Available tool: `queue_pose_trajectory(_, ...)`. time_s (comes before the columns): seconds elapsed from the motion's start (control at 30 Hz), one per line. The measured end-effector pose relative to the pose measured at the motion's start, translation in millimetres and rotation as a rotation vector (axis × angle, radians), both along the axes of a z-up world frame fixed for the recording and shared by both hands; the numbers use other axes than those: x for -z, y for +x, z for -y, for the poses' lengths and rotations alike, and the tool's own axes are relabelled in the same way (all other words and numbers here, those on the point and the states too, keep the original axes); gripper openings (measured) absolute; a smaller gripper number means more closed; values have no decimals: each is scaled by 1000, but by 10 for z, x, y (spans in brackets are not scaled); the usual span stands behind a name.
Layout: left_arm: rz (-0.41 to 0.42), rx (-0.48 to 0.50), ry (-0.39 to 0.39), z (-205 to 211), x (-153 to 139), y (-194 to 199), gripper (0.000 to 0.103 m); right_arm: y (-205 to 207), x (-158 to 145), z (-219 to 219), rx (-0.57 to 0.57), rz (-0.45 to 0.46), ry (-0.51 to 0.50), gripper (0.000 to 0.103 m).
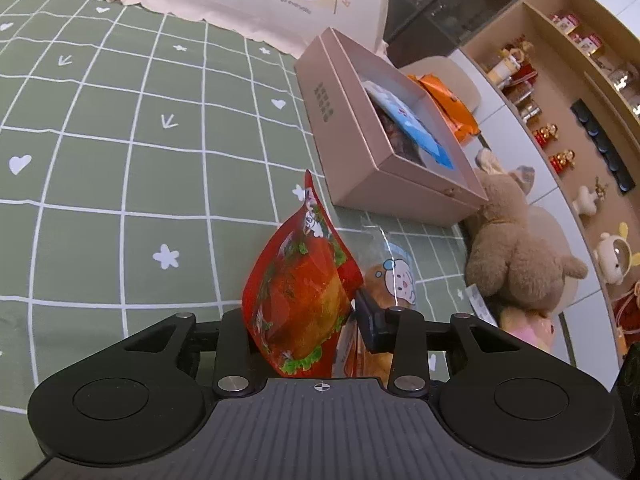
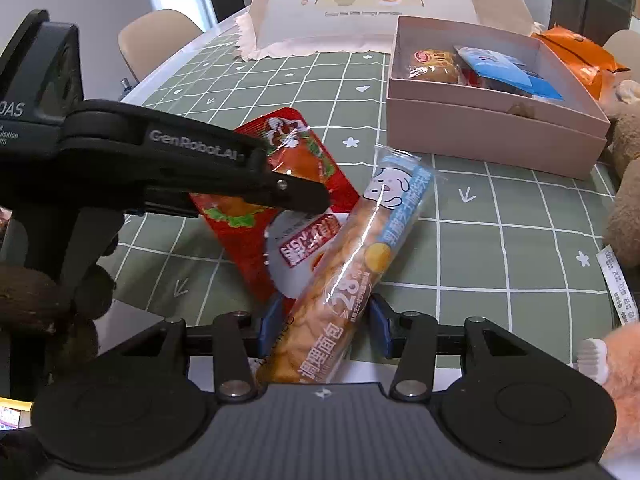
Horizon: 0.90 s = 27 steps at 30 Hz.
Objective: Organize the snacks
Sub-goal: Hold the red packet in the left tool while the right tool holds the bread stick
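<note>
A red snack pouch (image 1: 300, 300) (image 2: 308, 156) stands tilted and creased between the fingers of my left gripper (image 1: 308, 308) (image 2: 312, 196). It fills the gap; the right pad touches its edge and the left pad is hidden behind it. A long clear bread pack (image 2: 360, 248) (image 1: 394, 280) with a cartoon face lies across the pouch's lower corner. My right gripper (image 2: 324, 320) is shut on its near end, blue pads against both sides. The open pink box (image 1: 360, 140) (image 2: 480, 120) sits further back on the green checked cloth and holds a bun and blue packets.
A white food cover (image 1: 260, 0) (image 2: 380, 8) stands at the back. An orange bag (image 1: 452, 108) (image 2: 576, 56) lies behind the box. A brown plush toy (image 1: 516, 248) (image 2: 628, 184) sits at the table's right edge. A gloved hand (image 2: 40, 300) holds the left gripper. Wall shelves (image 1: 580, 100) are beyond.
</note>
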<state>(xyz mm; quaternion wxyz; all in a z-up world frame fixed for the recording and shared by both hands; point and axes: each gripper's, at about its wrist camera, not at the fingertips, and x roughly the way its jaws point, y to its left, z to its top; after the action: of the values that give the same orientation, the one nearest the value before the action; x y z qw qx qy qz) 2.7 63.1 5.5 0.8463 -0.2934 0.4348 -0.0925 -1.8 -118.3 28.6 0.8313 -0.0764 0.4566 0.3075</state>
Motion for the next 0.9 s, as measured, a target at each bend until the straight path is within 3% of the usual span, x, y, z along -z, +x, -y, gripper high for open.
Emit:
queue_pose_trajectory(0.13, -36, 33, 8, -2, -74, -39, 31, 56, -15, 69, -9, -19, -4, 52)
queue_pose_trajectory(0.3, -46, 111, 85, 96, -263, -180, 28, 279, 9, 302, 113, -2, -51, 53)
queue_pose_trajectory(0.47, -52, 152, 102, 142, -313, -234, 27, 451, 12, 389, 153, 1, -56, 53)
queue_pose_trajectory(0.57, -58, 158, 74, 109, -274, -210, 27, 541, 37, 325, 147, 11, -62, 54)
queue_pose_trajectory(0.63, -59, 138, 34, 58, -213, -198, 29, 541, 50, 245, 131, 11, -62, 49)
queue_pose_trajectory(0.77, -84, 90, -16, 15, -35, -212, 37, 337, 63, 98, 50, 18, -55, 46)
queue_pose_trajectory(0.9, -71, 89, -30, 20, -11, -252, 36, 153, 86, 47, 33, 56, -75, 46)
